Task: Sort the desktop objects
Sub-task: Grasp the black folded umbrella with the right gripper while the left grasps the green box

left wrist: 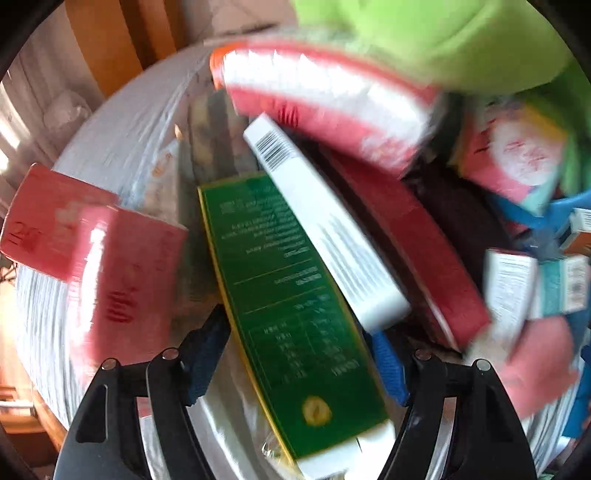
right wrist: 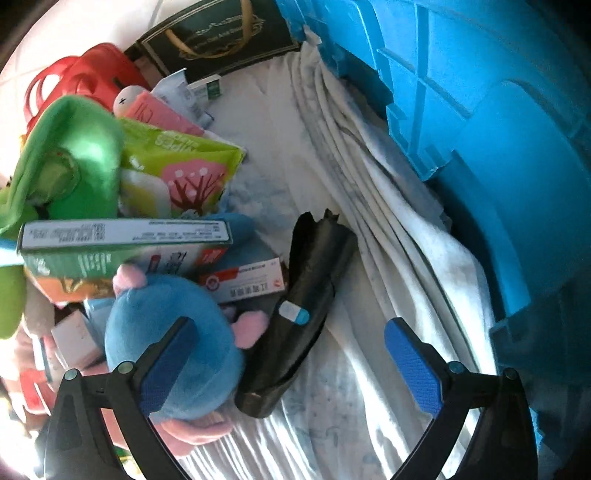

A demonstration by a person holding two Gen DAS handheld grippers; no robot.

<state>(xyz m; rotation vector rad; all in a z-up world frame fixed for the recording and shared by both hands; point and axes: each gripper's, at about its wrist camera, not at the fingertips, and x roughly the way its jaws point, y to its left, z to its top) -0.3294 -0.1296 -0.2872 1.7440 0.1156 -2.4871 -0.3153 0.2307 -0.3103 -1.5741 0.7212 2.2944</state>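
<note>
My left gripper (left wrist: 295, 350) is shut on a long green box (left wrist: 291, 306) with white print, held between its blue pads above a blurred heap: a white barcode box (left wrist: 325, 229), red boxes (left wrist: 114, 254) and a green cloth item (left wrist: 436, 40). My right gripper (right wrist: 291, 350) is open and empty over the white cloth (right wrist: 369, 258). Its left finger (right wrist: 166, 362) stands in front of a blue plush toy (right wrist: 170, 317). A black roll (right wrist: 295, 321) lies between the fingers. A green box (right wrist: 122, 240) lies in the pile at left.
A large blue plastic bin (right wrist: 498, 129) fills the right of the right wrist view. A wipes packet (right wrist: 177, 166), a red basket (right wrist: 88, 77) and a dark gift bag (right wrist: 221, 33) stand behind the pile. Wooden furniture (left wrist: 110, 44) shows beyond the table edge.
</note>
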